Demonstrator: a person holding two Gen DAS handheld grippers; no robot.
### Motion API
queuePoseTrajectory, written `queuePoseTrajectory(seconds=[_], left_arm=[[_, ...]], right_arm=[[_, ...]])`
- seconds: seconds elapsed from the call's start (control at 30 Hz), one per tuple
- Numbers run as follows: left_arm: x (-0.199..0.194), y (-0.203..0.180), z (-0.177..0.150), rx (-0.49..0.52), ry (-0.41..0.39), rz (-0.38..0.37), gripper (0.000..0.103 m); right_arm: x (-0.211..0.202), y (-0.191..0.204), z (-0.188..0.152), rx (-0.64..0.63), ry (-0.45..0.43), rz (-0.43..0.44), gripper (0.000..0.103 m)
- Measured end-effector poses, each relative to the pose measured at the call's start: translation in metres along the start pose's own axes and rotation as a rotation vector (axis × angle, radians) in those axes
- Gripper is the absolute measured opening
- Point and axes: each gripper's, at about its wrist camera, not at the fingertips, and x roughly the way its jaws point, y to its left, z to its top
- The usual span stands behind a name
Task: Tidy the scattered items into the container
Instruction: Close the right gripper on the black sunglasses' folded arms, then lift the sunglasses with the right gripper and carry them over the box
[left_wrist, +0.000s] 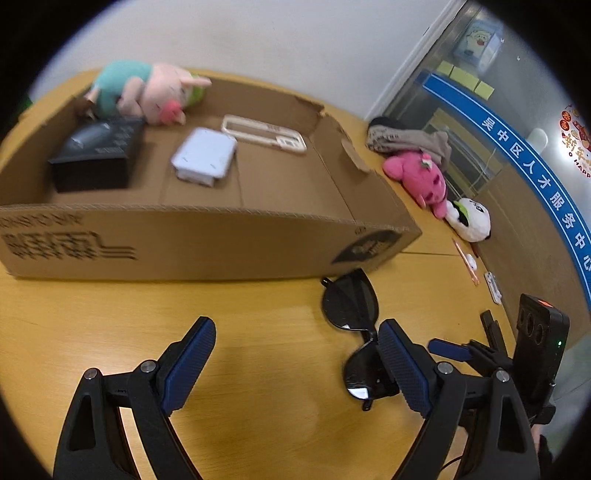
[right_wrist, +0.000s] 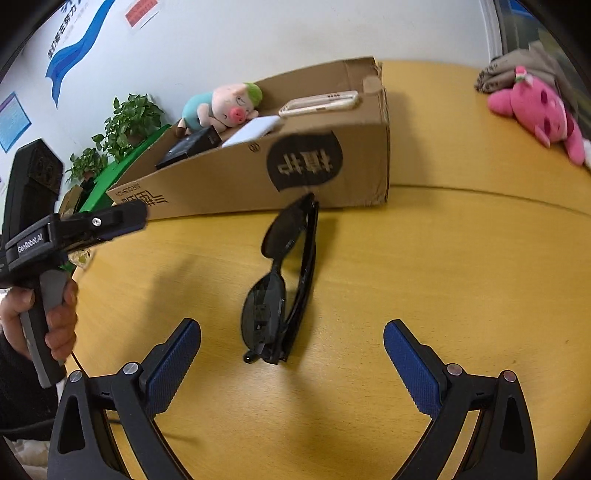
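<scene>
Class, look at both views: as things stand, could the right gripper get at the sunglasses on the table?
Probably yes: the right gripper is open, the sunglasses lie folded just ahead of it, and nothing stands between.

Black folded sunglasses (right_wrist: 280, 280) lie on the yellow tabletop (right_wrist: 443, 295) just before the open cardboard box (right_wrist: 229, 184) holding toys.

Sunglasses (right_wrist: 284, 280) on table (right_wrist: 443, 295), before box (right_wrist: 258, 177); toys inside.

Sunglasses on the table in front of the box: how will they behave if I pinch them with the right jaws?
The sunglasses look thin and light, so they will probably lift easily. They lie folded on the smooth table, so a nudge may slide them. The glossy frame could slip, and the lenses may scratch; grip gently.
</scene>
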Motion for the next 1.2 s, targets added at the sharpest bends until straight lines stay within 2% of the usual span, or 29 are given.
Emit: queuePoseTrajectory(seconds=[0.17,0.23,0.3,0.37,0.43,0.47,0.53,0.57,0.6,0.7,0.8,1.03,1.2], left_arm=[[0.041,-0.016,-0.001,-0.01,0.114,-0.083,0.089],[0.057,-0.019,-0.001,-0.024,0.166,-0.092,0.077],[0.07,-0.023,-0.003,-0.025,0.202,-0.116,0.072],[0.076,-0.032,-0.005,0.006,0.215,-0.14,0.06],[0.083,-0.04,-0.008,0.039,0.243,-0.142,0.033],[0.083,-0.044,-0.01,0.066,0.236,-0.124,0.032],[0.082,-0.046,-0.012,0.087,0.228,-0.117,0.031],[0.081,-0.046,-0.013,0.082,0.225,-0.118,0.031],[0.079,-0.045,-0.013,0.076,0.223,-0.119,0.03],[0.07,-0.042,-0.015,0.068,0.206,-0.11,0.028],[0.051,-0.038,-0.014,0.063,0.166,-0.118,0.02],[0.009,-0.046,-0.002,0.09,0.08,-0.11,0.02],[-0.009,-0.057,0.016,0.118,0.026,-0.12,0.02]], right_arm=[[0.016,0.002,0.008,-0.006,0.003,0.05,0.097],[0.024,0.003,0.013,-0.01,0.006,0.069,0.091],[0.037,0.002,0.014,-0.004,0.039,0.094,0.071],[0.043,0.006,0.013,-0.019,0.044,0.11,0.059],[0.046,0.011,0.013,-0.039,0.051,0.119,0.044],[0.047,0.012,0.012,-0.04,0.052,0.127,0.038],[0.046,0.014,0.009,-0.045,0.041,0.128,0.038],[0.044,0.015,0.008,-0.053,0.036,0.131,0.034],[0.042,0.016,0.007,-0.057,0.031,0.146,0.023],[0.04,0.022,0.004,-0.07,0.026,0.144,0.023],[0.037,0.028,0.003,-0.07,0.019,0.157,0.023],[0.012,0.048,0.009,-0.092,-0.059,0.181,0.02],[-0.008,0.059,0.027,-0.129,-0.102,0.177,0.02]])
